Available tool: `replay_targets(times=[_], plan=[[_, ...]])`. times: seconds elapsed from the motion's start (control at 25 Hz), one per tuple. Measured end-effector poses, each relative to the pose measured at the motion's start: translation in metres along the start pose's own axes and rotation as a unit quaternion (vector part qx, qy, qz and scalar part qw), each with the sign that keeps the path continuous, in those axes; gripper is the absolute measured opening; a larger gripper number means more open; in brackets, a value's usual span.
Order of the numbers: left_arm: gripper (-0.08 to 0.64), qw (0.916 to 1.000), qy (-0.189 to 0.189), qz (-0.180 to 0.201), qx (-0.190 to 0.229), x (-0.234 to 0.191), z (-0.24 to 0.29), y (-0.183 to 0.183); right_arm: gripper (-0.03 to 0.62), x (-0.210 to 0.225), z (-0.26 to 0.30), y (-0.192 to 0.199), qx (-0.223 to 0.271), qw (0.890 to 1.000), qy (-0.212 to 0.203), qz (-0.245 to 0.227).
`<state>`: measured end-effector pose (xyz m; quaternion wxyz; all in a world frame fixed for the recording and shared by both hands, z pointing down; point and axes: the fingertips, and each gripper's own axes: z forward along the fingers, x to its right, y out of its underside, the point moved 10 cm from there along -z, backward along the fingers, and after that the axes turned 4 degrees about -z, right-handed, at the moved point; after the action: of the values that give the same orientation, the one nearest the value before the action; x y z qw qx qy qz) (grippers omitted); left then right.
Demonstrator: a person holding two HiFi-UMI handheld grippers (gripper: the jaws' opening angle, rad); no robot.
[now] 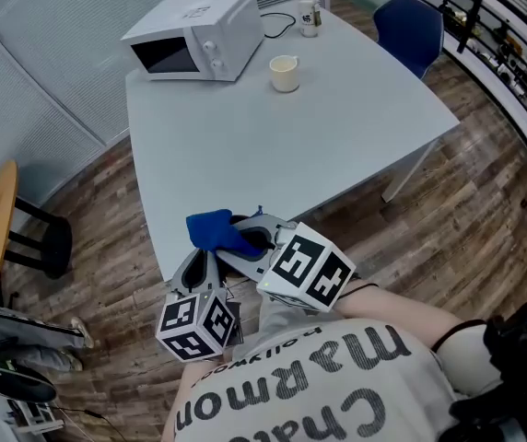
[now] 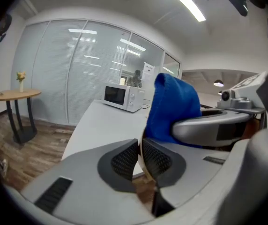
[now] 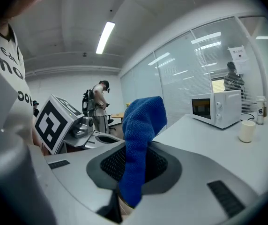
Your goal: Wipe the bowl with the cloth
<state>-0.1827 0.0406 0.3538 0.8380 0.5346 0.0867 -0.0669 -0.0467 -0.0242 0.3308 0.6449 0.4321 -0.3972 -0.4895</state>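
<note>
Cloth [image 3: 141, 125] in right jaws, bowl [image 2: 146, 175] in left

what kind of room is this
Most likely an office break or meeting room: glass partitions with blinds, a grey table carrying a microwave, and a blue chair at its far corner.

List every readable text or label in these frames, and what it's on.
"Cha": T-shirt, large print, cut off at the frame edge.
"marmon": same T-shirt, next line.
Small line on the T-shirt: too small to read.
Label on the far cup: too small.
Sheet on the glass wall: blurred.
Marker cubes: patterns only, no text.
</note>
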Motion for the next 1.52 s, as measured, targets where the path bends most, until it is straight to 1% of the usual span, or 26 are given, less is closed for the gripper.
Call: replay_targets(times=[0.08,0.2,0.44,0.64,0.88,1.04,1.16,1.28,1.36,1.44,1.52], plan=[[0.025,0.9998,0.004,0.017,-0.004,0.008,0.001,0.000,0.063,0.002,0.001,0.004,-0.006,1.000,-0.008,0.007],[0.025,0.9997,0.006,0.020,-0.011,0.012,0.003,-0.001,0.063,0.008,0.001,0.010,-0.001,1.000,-0.004,0.022],[0.040,0.9996,0.015,0.023,-0.010,0.015,0.004,-0.004,0.063,0.016,0.003,0.016,0.015,0.999,0.040,0.034],[0.055,0.9995,0.021,0.023,-0.004,0.018,0.007,-0.009,0.063,0.026,0.002,0.020,0.031,0.995,0.070,0.060],[0.058,0.9996,0.021,0.018,-0.009,0.020,0.013,-0.010,0.063,0.033,0.000,0.024,0.036,0.993,0.073,0.087],[0.059,0.9991,0.029,0.024,-0.019,0.026,0.019,-0.009,0.063,0.037,-0.005,0.030,0.035,0.991,0.079,0.101],[0.058,0.9987,0.036,0.034,-0.012,0.033,0.018,-0.010,0.063,0.037,-0.013,0.032,0.042,0.990,0.086,0.103],[0.058,0.9989,0.037,0.028,0.006,0.037,0.015,-0.013,0.063,0.041,-0.022,0.034,0.053,0.985,0.119,0.115],[0.060,0.9991,0.035,0.021,0.014,0.039,0.013,-0.013,0.063,0.047,-0.028,0.038,0.059,0.978,0.140,0.145],[0.064,0.9990,0.030,0.024,0.022,0.042,0.011,-0.013,0.063,0.048,-0.032,0.042,0.064,0.971,0.152,0.173],[0.066,0.9989,0.024,0.027,0.029,0.043,0.009,-0.014,0.063,0.047,-0.034,0.044,0.065,0.967,0.159,0.188]])
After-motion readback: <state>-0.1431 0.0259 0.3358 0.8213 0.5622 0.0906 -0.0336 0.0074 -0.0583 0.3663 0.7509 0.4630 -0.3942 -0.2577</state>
